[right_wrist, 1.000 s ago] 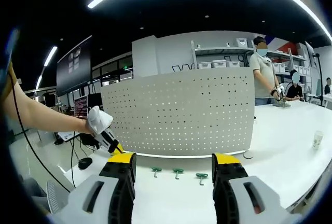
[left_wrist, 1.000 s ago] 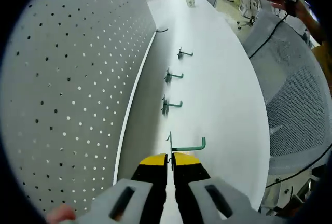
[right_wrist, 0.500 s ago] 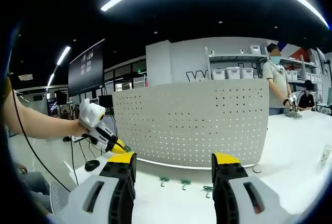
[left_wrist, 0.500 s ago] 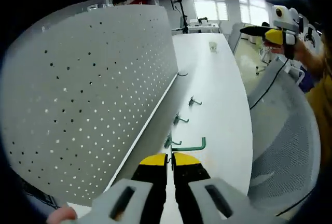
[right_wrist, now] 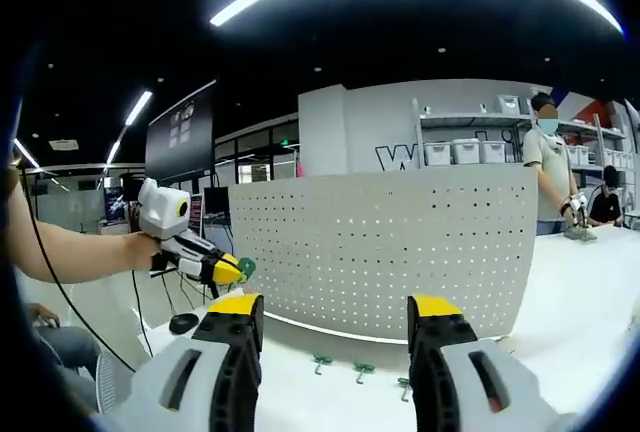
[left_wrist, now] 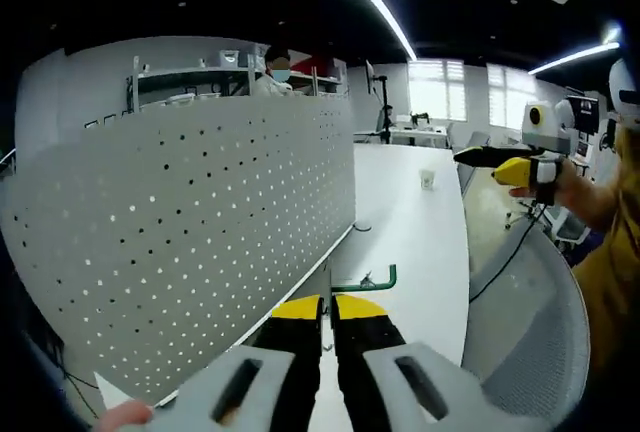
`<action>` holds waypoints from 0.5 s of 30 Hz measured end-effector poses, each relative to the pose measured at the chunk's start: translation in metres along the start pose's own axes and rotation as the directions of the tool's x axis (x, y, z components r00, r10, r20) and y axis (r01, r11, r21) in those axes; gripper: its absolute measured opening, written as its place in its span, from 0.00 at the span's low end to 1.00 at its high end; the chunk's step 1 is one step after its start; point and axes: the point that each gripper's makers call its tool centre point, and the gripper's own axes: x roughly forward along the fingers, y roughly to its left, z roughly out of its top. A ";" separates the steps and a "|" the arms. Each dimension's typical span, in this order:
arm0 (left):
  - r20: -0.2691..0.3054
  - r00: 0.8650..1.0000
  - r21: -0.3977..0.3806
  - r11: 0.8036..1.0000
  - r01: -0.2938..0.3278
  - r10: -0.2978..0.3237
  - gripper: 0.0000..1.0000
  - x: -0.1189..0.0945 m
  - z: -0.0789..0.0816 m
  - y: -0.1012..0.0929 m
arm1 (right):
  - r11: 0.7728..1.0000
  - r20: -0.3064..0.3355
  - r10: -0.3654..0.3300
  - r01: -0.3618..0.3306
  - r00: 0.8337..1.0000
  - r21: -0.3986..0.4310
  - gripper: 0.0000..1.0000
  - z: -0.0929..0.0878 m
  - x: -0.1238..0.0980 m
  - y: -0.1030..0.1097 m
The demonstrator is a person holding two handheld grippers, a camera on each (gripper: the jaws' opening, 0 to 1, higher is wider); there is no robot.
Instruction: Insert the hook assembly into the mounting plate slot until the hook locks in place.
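My left gripper (left_wrist: 328,302) is shut on a green hook (left_wrist: 366,280) whose arm sticks out to the right above the yellow tips. The white pegboard plate (left_wrist: 200,222) stands upright just to its left on the white table (left_wrist: 425,232). In the right gripper view, the left gripper (right_wrist: 212,268) is held in the air off the pegboard's (right_wrist: 400,242) left end, with the hook (right_wrist: 244,269) at its tip, apart from the board. My right gripper (right_wrist: 335,317) is open and holds nothing. It also appears in a hand as the right gripper (left_wrist: 505,165).
Three spare green hooks (right_wrist: 361,369) lie on the table in front of the pegboard. A paper cup (left_wrist: 427,180) stands farther along the table. A grey mesh chair (left_wrist: 530,322) is at the right. A person (right_wrist: 551,177) stands beyond the board's far end.
My left gripper has lifted the hook off the table and tilted up to pegboard height. The right gripper stayed open, its view tilting slightly upward.
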 end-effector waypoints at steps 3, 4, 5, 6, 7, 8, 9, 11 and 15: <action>0.050 0.999 0.003 1.000 -0.010 0.010 0.03 -0.002 0.014 -0.005 | 1.000 0.000 0.013 -0.013 1.000 0.003 0.55 0.001 0.003 0.002; 0.073 0.997 -0.005 1.000 -0.015 0.016 0.03 -0.003 0.021 -0.007 | 1.000 0.004 0.019 -0.019 1.000 0.001 0.55 0.003 0.004 0.003; 0.094 0.995 -0.010 1.000 -0.017 0.018 0.03 -0.003 0.026 -0.009 | 1.000 0.006 0.023 -0.023 1.000 0.002 0.55 0.004 0.005 0.004; 0.140 0.990 -0.029 0.999 -0.018 0.022 0.03 -0.004 0.036 -0.011 | 1.000 0.013 0.028 -0.029 1.000 0.004 0.55 0.007 0.007 0.005; 0.161 0.987 -0.038 0.999 -0.016 0.022 0.03 -0.005 0.041 -0.012 | 0.999 0.017 0.033 -0.033 0.999 0.005 0.55 0.008 0.007 0.006; 0.186 0.982 -0.050 0.999 -0.009 0.018 0.03 -0.006 0.047 -0.014 | 0.999 0.023 0.038 -0.038 0.999 0.005 0.55 0.010 0.008 0.007; 0.212 0.977 -0.061 0.998 -0.006 0.018 0.03 -0.007 0.053 -0.016 | 0.999 0.032 0.046 -0.046 0.998 0.004 0.55 0.014 0.009 0.008; 0.283 0.959 -0.093 0.996 0.004 0.022 0.03 -0.010 0.070 -0.018 | 0.998 0.042 0.056 -0.056 0.998 -0.001 0.54 0.021 0.010 0.010; 0.381 0.924 -0.141 0.989 0.034 0.022 0.03 -0.016 0.093 -0.025 | 0.998 0.073 0.068 -0.067 0.995 -0.005 0.53 0.035 0.009 0.011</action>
